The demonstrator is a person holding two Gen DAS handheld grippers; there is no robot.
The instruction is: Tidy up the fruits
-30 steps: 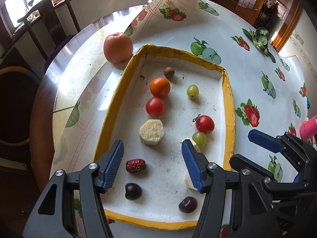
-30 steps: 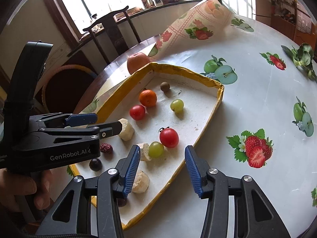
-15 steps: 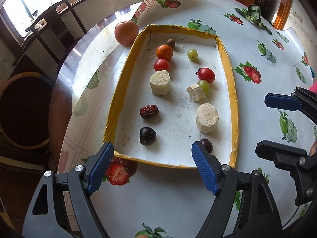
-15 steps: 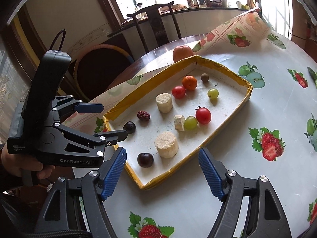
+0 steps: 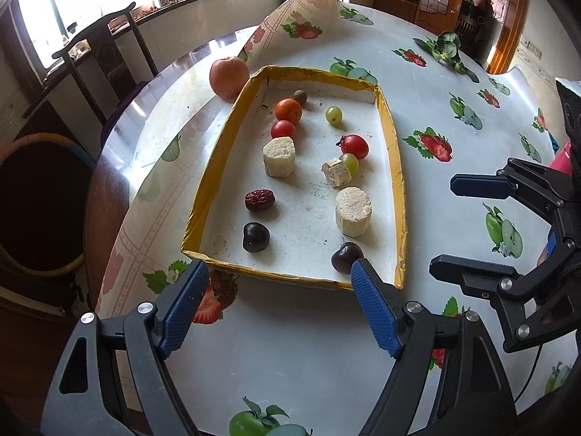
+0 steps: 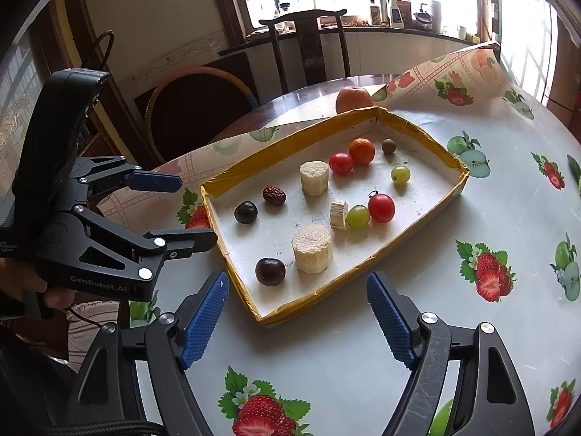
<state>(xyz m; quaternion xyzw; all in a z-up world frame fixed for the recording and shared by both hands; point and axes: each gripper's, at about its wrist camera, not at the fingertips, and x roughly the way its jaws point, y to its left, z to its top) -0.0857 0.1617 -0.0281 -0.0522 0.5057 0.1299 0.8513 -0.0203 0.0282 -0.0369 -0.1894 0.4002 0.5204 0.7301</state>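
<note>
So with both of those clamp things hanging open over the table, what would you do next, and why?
Probably reach the left gripper toward the big peach-coloured apple. It sits on the table outside the yellow-rimmed cardboard tray, against its far left corner, while the small fruits lie inside in two rows. Both grippers, the right gripper too, stand open and empty, short of the tray's near edge.

From my right wrist view, my left gripper carries the one clear brand mark: "GenRobot.AI" in pale letters along the lower edge of its black body. Small white print on that body's far left edge is too blurred to read. Labels on the windowsill bottles are likewise too small to make out.
</note>
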